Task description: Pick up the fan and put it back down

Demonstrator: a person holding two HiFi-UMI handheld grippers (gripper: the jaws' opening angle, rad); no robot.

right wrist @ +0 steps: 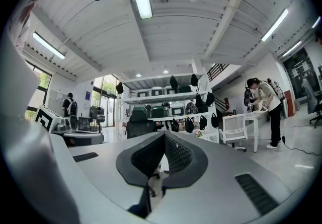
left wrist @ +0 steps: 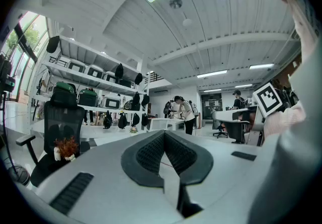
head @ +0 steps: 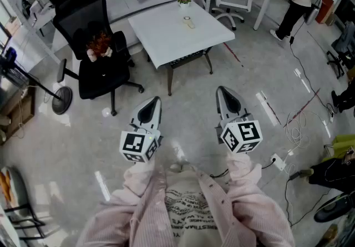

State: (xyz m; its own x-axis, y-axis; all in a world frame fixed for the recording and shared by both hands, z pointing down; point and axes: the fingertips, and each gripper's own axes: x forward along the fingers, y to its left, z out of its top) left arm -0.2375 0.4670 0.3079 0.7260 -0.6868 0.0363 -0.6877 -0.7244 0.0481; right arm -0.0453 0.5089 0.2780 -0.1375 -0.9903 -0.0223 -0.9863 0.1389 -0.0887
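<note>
While held level above the floor (head: 188, 115), the left gripper (head: 153, 102) and right gripper (head: 224, 94) are pressed together, holding nothing

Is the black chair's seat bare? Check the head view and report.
No, a reddish fuzzy object sits on the seat of the black chair.

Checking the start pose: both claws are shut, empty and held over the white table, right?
Not quite: the left claw and right claw are shut and empty, but held over the floor, short of the white table, as the head view shows.
</note>
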